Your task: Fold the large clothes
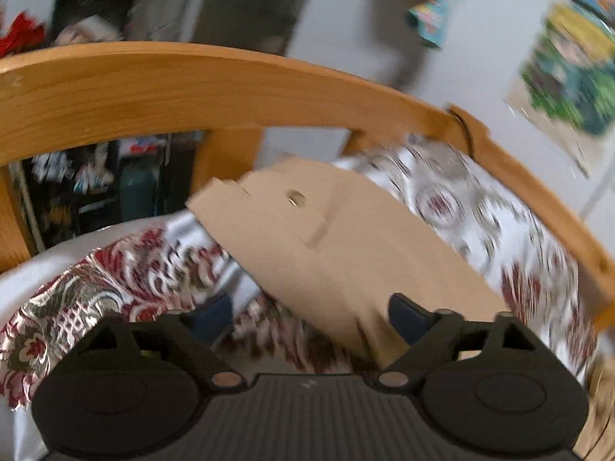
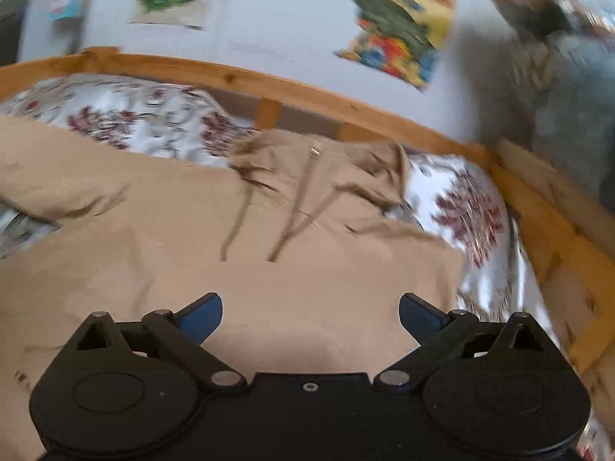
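Soft, even daylight on my bed, no glare, heavy motion blur smearing the wall posters (image 2: 399, 27) and floral bedspread (image 1: 480, 207), fisheye bending the wooden bed frame (image 1: 192, 88), corners darkened.

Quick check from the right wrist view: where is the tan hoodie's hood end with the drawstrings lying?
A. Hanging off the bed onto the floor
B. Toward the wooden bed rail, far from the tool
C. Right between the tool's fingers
B: the hoodie lies flat on the bedspread, its drawstrings and hood up near the wooden rail.

Bedroom: wooden bed (image 2: 384, 113), floral bedspread (image 2: 127, 115)
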`<action>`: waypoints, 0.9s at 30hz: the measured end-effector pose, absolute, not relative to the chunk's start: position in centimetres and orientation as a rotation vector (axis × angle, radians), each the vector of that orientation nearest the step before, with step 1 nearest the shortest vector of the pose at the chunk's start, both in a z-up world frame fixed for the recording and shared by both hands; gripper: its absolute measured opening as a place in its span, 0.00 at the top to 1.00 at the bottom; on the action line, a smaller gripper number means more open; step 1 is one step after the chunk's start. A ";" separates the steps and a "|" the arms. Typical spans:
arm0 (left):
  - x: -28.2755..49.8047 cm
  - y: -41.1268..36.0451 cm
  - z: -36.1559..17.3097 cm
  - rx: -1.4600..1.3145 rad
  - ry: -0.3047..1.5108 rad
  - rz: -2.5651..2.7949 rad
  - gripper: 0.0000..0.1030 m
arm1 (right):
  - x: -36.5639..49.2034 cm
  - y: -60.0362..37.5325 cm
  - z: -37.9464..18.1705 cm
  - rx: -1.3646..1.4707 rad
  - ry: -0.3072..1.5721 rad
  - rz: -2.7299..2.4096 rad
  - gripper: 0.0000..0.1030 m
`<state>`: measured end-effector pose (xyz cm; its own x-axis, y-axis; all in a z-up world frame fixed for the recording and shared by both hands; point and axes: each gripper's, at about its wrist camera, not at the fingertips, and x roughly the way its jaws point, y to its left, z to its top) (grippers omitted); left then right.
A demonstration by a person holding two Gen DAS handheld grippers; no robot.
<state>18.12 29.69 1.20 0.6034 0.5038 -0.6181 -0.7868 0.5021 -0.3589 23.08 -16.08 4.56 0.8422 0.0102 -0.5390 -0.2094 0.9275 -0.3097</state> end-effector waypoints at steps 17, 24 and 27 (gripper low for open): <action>17.8 18.3 11.3 -0.246 -0.014 0.372 1.00 | 17.5 -19.9 4.6 -0.320 0.523 0.110 0.01; 20.1 4.5 13.4 -0.159 -0.014 -0.220 1.00 | 15.6 -25.0 4.2 -0.263 0.523 -0.034 0.01; 21.5 -1.4 11.2 -0.140 0.084 -0.415 1.00 | 14.9 -27.5 3.7 -0.233 0.528 -0.118 0.01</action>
<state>21.51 -1.43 11.21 0.9117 -0.4074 -0.0531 0.3958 0.9057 -0.1522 14.90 -27.48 3.69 0.8577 -0.1713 -0.4848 0.0517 0.9668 -0.2502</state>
